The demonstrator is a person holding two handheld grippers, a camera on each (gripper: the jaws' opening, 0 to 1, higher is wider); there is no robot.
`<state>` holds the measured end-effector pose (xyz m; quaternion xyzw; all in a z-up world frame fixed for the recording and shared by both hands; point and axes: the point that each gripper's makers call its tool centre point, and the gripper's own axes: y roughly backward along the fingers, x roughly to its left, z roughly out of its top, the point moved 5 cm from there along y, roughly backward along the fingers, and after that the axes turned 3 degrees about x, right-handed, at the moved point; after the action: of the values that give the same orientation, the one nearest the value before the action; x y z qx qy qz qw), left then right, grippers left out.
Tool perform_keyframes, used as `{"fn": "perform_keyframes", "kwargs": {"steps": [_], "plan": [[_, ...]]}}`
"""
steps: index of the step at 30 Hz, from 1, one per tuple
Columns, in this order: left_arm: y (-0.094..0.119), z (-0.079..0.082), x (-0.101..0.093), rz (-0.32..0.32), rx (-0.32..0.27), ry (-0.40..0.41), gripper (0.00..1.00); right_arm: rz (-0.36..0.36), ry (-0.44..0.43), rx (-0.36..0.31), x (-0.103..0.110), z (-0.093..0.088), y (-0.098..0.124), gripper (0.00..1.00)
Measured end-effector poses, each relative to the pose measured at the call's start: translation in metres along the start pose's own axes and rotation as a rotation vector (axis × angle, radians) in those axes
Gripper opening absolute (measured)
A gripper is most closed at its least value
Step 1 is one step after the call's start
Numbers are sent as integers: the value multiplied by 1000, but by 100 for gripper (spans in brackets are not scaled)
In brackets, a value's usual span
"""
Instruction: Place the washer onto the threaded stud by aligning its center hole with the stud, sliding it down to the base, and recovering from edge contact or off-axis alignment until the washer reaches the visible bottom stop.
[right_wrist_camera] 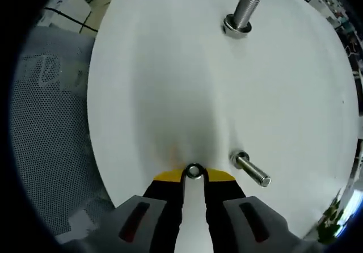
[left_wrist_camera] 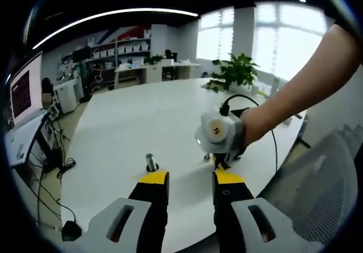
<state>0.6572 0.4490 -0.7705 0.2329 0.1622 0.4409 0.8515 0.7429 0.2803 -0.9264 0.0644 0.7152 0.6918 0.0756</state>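
washer pinched at the tips of the right gripper, over the white table

the washer lies flat, hole facing up, clenched by the right gripper; the large threaded stud stands upright well apart, a small bolt lies slanted just beside. left gripper hovers released near the stud.

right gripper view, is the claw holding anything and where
The right claw pinches the small washer by its rim, between its yellow tips, above the white table. The left claw is open and holds nothing.
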Motion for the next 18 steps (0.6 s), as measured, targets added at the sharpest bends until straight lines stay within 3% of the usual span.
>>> {"fn": "perform_keyframes", "kwargs": {"steps": [4, 10, 13, 15, 18], "plan": [[1, 0, 1, 10, 1, -2, 28, -20, -54, -25, 1, -1, 1, 15], [2, 1, 3, 13, -13, 17, 27, -11, -153, -163, 1, -9, 2, 14], [2, 2, 4, 11, -18, 21, 28, -7, -169, -142, -2, -18, 2, 13], [2, 1, 4, 10, -12, 22, 27, -35, -173, -180, -6, -19, 8, 13], [2, 1, 4, 9, -13, 24, 27, -19, -214, -200, -11, -22, 15, 13]]}}
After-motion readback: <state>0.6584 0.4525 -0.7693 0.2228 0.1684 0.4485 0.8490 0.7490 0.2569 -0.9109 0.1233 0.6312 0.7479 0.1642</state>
